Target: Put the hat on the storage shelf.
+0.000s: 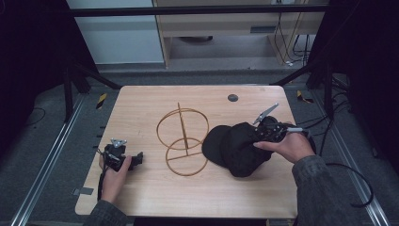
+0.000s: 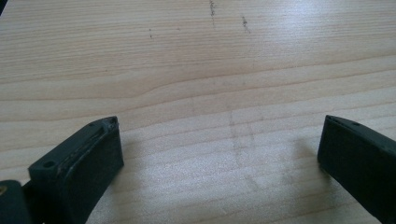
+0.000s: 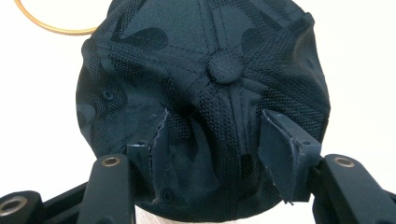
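A black mesh cap (image 1: 237, 146) lies on the wooden table (image 1: 141, 101), right of centre, its brim toward a golden wire stand (image 1: 183, 141). My right gripper (image 1: 258, 139) reaches into the cap's right side from the hand behind it. In the right gripper view the cap's crown (image 3: 210, 60) shows its top button, and my right gripper (image 3: 215, 135) has a bunched fold of the fabric pinched between its pads. My left gripper (image 1: 136, 160) rests low at the table's front left. In the left gripper view its jaws (image 2: 219, 135) stand wide apart over bare wood.
The wire stand has two rings on an upright rod, and an arc of one ring (image 3: 51, 25) shows beyond the cap. A dark round grommet (image 1: 232, 98) sits in the table's far edge. Black frame posts and cables surround the table.
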A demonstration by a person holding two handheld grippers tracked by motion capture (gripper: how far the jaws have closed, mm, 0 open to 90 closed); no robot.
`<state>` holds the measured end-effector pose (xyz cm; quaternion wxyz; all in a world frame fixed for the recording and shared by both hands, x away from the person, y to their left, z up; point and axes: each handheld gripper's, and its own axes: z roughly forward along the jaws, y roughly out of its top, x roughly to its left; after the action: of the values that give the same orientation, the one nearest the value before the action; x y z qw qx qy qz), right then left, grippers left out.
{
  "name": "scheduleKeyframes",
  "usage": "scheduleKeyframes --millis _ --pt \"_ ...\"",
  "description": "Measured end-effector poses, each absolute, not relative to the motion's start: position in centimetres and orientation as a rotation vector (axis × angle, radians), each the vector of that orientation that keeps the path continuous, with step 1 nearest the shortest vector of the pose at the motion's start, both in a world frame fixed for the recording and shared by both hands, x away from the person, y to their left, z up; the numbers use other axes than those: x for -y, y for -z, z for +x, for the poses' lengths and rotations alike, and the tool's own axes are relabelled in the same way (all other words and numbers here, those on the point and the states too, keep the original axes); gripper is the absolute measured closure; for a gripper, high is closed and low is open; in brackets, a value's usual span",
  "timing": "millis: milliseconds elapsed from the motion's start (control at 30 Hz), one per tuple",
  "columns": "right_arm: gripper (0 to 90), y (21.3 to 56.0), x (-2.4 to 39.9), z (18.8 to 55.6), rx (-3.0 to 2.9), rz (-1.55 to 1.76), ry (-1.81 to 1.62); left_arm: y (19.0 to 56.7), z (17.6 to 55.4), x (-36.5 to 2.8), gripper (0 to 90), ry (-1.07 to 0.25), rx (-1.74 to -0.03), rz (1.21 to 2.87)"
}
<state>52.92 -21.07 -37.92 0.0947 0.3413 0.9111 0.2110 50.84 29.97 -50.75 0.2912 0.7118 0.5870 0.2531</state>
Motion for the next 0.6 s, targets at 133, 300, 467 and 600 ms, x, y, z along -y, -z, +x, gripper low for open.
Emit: scheduleKeyframes --millis 133,300,467,600 --pt "43.8 38.1 21.3 53.2 -2.71 1.027 -0.616 50.8 50.8 -30.0 0.0 -0.675 -1.565 1.898" --pt "44.0 38.1 21.6 53.5 -2.731 1.043 -0.593 50.7 50.8 -30.0 0.0 -0.675 -1.565 1.898" --pt "46.0 37.9 21.3 53.8 -2.759 1.032 -0.562 50.8 50.8 -29.9 0.0 -0.675 -1.565 1.896" --pt "50.4 37.9 20.9 54.1 -2.778 1.007 -0.528 50.8 50.8 -29.9 0.0 -0.676 -1.564 1.897"
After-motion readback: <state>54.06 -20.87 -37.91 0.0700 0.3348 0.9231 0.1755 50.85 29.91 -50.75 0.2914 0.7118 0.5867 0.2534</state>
